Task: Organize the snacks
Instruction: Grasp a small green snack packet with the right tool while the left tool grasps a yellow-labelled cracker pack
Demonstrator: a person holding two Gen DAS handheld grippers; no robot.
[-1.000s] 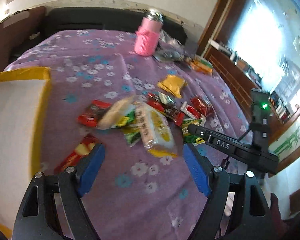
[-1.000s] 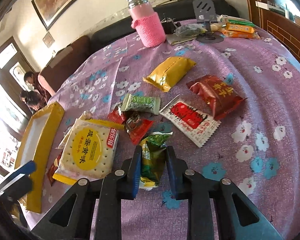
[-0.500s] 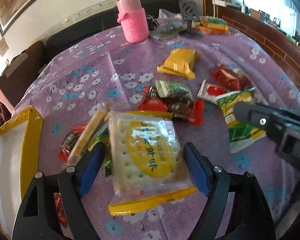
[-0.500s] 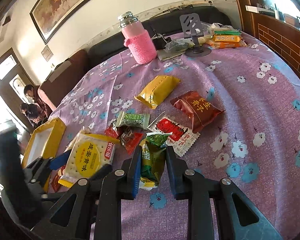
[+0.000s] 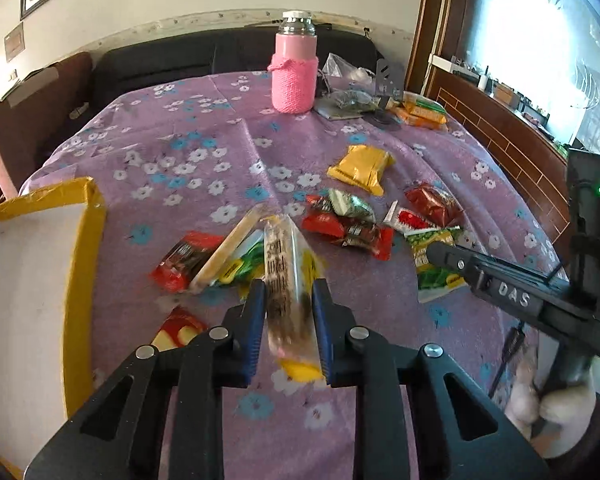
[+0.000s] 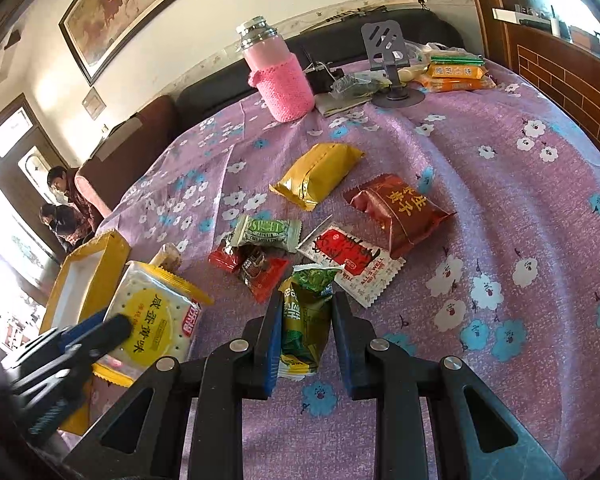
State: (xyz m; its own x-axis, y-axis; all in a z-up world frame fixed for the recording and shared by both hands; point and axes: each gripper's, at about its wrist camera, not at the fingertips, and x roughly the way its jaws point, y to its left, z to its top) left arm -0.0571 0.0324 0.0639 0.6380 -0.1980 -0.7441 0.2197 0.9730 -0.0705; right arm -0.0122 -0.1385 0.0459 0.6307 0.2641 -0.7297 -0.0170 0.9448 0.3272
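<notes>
Yellow-rimmed box (image 5: 85, 236), white inside

We see the clear cracker pack (image 5: 288, 280) with its yellow round label standing on edge between our left claw's pads, the green snack pouch (image 6: 305, 320) upright between our right claw's pads, and the remaining wrappers lying flat just ahead.

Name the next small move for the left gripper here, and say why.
Probably carry the cracker pack leftward to the yellow box and let go above its white inside. The left gripper is shut on the pack, held edge-on, and the box sits open just to its left. The right gripper holds a green snack packet, likely next.
</notes>
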